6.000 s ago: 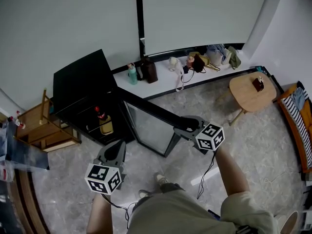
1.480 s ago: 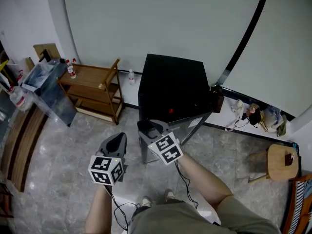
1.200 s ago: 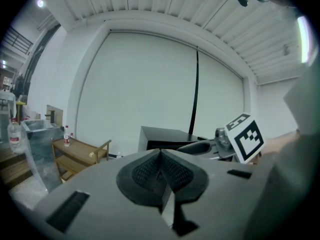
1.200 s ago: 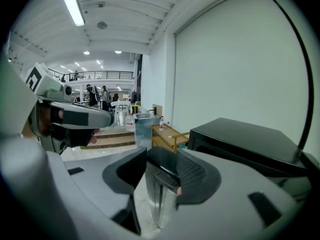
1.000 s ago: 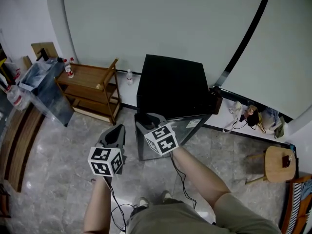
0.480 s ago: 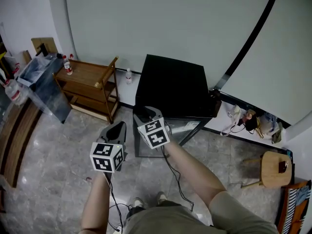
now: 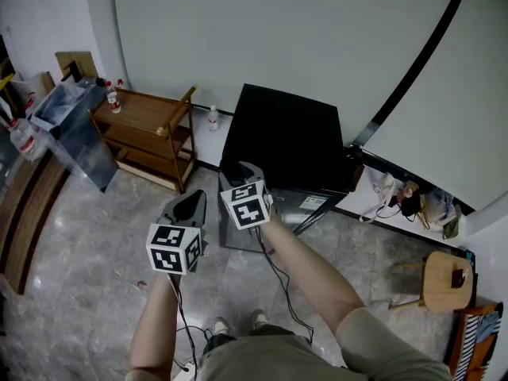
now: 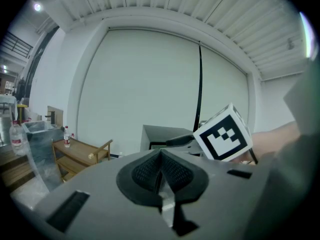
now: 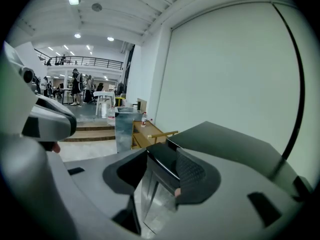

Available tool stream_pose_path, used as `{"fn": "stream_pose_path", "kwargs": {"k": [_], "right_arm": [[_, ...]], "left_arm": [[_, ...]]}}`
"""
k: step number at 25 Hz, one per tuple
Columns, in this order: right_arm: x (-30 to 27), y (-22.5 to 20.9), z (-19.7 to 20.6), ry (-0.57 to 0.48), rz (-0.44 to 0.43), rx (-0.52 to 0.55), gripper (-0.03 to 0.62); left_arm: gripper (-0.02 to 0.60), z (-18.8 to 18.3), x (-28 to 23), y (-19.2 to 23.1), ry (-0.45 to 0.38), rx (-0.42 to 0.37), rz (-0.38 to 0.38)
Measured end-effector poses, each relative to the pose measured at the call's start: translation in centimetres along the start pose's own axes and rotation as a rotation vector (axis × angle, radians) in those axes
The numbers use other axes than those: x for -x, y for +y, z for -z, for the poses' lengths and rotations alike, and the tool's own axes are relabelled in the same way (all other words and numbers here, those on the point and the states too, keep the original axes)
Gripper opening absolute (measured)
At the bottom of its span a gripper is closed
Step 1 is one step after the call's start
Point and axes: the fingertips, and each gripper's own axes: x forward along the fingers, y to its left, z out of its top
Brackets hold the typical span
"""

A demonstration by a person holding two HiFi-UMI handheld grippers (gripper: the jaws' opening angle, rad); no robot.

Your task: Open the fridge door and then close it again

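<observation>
At the far left, a wooden shelf unit (image 7: 147, 125) stands by the wall. Next along, the left tool (image 8: 161, 171) hovers above the floor, its jaws pressed together with nothing in them. Just beside it, the right tool (image 9: 161, 171) pinches the top corner of the fridge door (image 9: 155, 199). That door sits at the front of the black fridge (image 7: 282, 137), which stands against the wall; whether it's fully closed, I can't tell. Far right, a small round stool (image 7: 435, 280).

The fridge (image 7: 282, 133) stands against the wall (image 7: 262, 30), a wooden shelf (image 7: 143, 121) left of it, a stool (image 7: 442, 280) well right.
</observation>
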Motion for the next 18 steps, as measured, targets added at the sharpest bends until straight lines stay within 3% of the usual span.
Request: {"fn": "stream_pose_path", "kwargs": {"k": [8, 12, 18], "right_arm": [[-0.2, -0.6, -0.2, -0.029, 0.018, -0.003, 0.163], [0.3, -0.1, 0.2, 0.002, -0.018, 0.024, 0.169], [4.2, -0.2, -2.2, -0.091, -0.067, -0.03, 0.094]], "left_arm": [[0.008, -0.2, 0.4, -0.2, 0.003, -0.004, -0.021], [0.008, -0.7, 1.2, -0.3, -0.013, -0.003, -0.043], [0.008, -2.3, 3.5, -0.5, -0.049, -0.021, -0.066]]}}
